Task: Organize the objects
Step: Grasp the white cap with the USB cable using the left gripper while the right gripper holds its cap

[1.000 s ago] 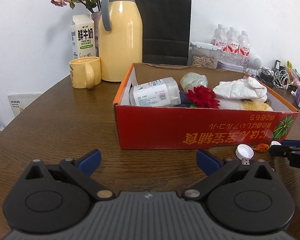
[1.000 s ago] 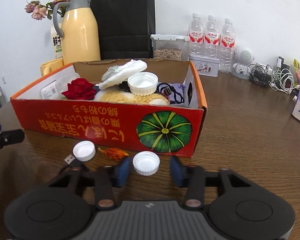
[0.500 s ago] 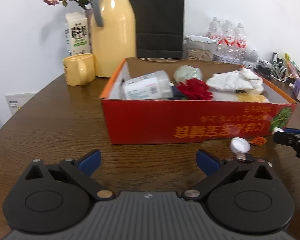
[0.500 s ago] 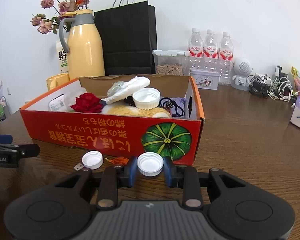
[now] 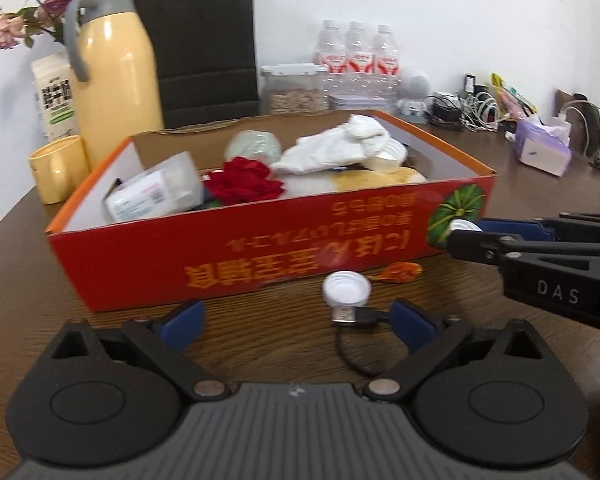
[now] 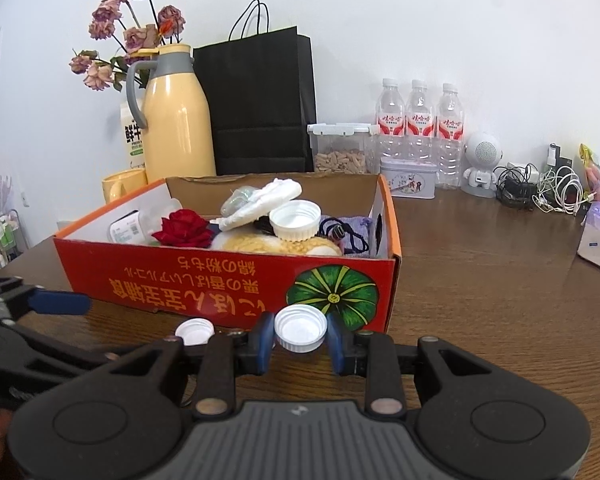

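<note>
Right wrist view: dark wood table [image 6: 480, 280], white wall; right jaws pinching white cap [image 6: 300, 327], left jaws spread.

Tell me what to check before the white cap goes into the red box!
1. Cap held: ok. The right hand-held gripper is shut on the white cap, pads pressing both sides.
2. Cap lifted: cannot tell; it sits low in front of the red box.
3. Room in the box: ok. It is open on top, though crowded with a red flower and a bigger white lid.
4. Left hand-held gripper out of the way: ok. It is off to the side, its jaws have just been closing a little, nothing gripped.
5. Leftovers: not ok. A small cap and a USB cable lie on the table.
</note>
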Action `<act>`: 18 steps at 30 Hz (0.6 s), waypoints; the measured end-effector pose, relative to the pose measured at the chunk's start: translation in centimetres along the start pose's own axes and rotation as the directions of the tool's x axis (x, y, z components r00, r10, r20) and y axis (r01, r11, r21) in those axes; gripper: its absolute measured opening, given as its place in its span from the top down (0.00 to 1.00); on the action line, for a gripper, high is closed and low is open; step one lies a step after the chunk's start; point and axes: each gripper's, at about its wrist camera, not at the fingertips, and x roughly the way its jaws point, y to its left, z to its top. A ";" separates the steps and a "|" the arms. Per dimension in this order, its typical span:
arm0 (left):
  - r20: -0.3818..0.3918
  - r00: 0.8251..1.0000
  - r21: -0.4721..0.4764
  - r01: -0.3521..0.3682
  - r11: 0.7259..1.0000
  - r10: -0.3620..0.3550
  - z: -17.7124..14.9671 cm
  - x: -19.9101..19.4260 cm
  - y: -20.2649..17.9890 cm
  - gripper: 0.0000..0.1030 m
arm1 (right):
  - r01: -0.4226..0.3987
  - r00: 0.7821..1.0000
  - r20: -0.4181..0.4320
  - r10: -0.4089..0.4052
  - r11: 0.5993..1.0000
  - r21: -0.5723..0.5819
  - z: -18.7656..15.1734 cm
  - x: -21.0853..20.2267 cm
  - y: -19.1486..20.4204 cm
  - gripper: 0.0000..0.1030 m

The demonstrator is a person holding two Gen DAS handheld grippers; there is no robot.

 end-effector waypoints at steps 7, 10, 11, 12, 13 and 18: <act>-0.033 0.999 0.013 0.037 0.999 -0.037 0.2 0.9 -1.1 0.35 | -0.011 1.000 0.017 0.011 1.000 0.000 0.0 -0.5 0.0 0.73; -0.042 0.997 0.013 0.059 0.998 -0.059 0.3 1.1 -1.4 0.48 | -0.016 1.000 0.020 0.016 1.000 -0.002 0.0 -0.6 0.0 0.74; -0.044 0.997 0.012 0.070 0.997 -0.070 0.3 1.1 -1.5 0.53 | -0.017 1.000 0.021 0.017 1.000 -0.002 -0.1 -0.6 0.0 0.74; -0.046 0.996 0.011 0.083 0.996 -0.083 0.3 1.2 -1.5 0.62 | -0.018 1.000 0.022 0.018 1.000 -0.003 0.0 -0.6 0.0 0.74; -0.047 0.994 0.007 0.097 0.995 -0.097 0.2 1.2 -1.5 0.67 | -0.019 1.000 0.022 0.019 1.000 -0.003 -0.1 -0.7 0.1 0.74; -0.043 0.991 -0.025 0.122 0.992 -0.123 0.1 0.8 -1.2 0.71 | -0.020 1.000 0.022 0.020 1.000 -0.005 -0.1 -0.7 0.0 0.74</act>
